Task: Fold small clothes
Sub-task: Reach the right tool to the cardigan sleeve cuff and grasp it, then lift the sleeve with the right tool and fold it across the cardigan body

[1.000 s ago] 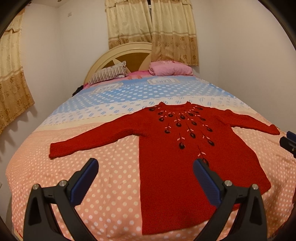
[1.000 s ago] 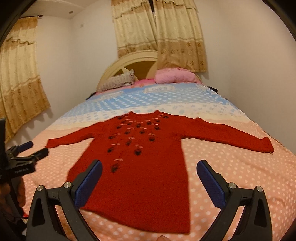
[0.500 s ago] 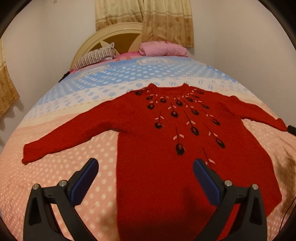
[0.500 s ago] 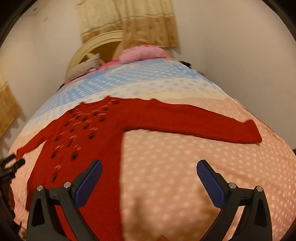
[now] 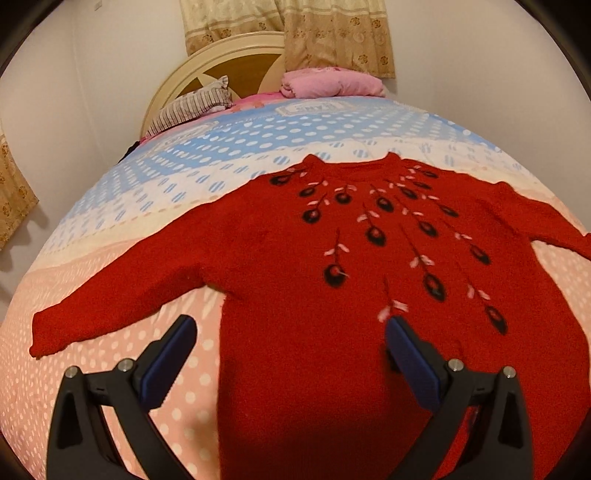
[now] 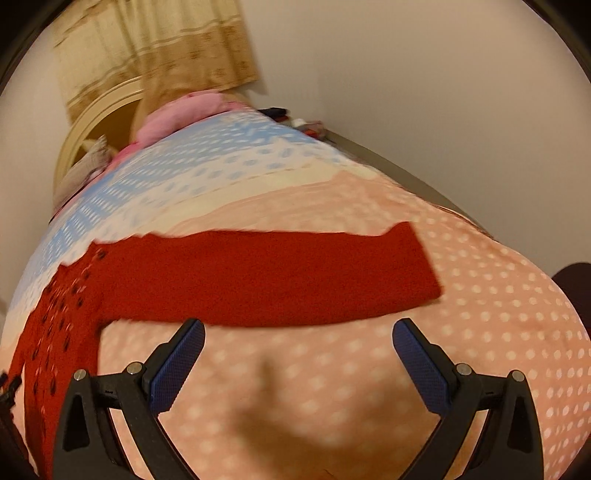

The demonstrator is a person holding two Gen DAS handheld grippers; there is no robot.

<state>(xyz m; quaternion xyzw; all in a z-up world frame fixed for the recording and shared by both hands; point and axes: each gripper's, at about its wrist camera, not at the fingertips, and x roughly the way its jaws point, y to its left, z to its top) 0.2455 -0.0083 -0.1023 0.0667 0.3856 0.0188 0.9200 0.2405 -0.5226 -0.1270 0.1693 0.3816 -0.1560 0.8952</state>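
Observation:
A red knitted sweater (image 5: 303, 266) with dark flower embroidery lies flat, front up, sleeves spread, on the dotted bedspread (image 5: 110, 221). My left gripper (image 5: 290, 350) is open and empty, low over the sweater's left side edge near the armpit. In the right wrist view the sweater's right sleeve (image 6: 266, 277) stretches across the pink bedspread (image 6: 480, 332). My right gripper (image 6: 297, 354) is open and empty, just in front of that sleeve's near edge.
A striped pillow (image 5: 192, 107) and a pink folded blanket (image 5: 332, 83) lie at the headboard (image 5: 221, 55). Walls stand close on both sides. Small items (image 6: 306, 123) lie by the bed's far right edge. Curtains (image 5: 332, 33) hang behind.
Both grippers have moved down and forward toward the bed. The left one now hovers over the sweater's body; the right one swung right to face the right sleeve.

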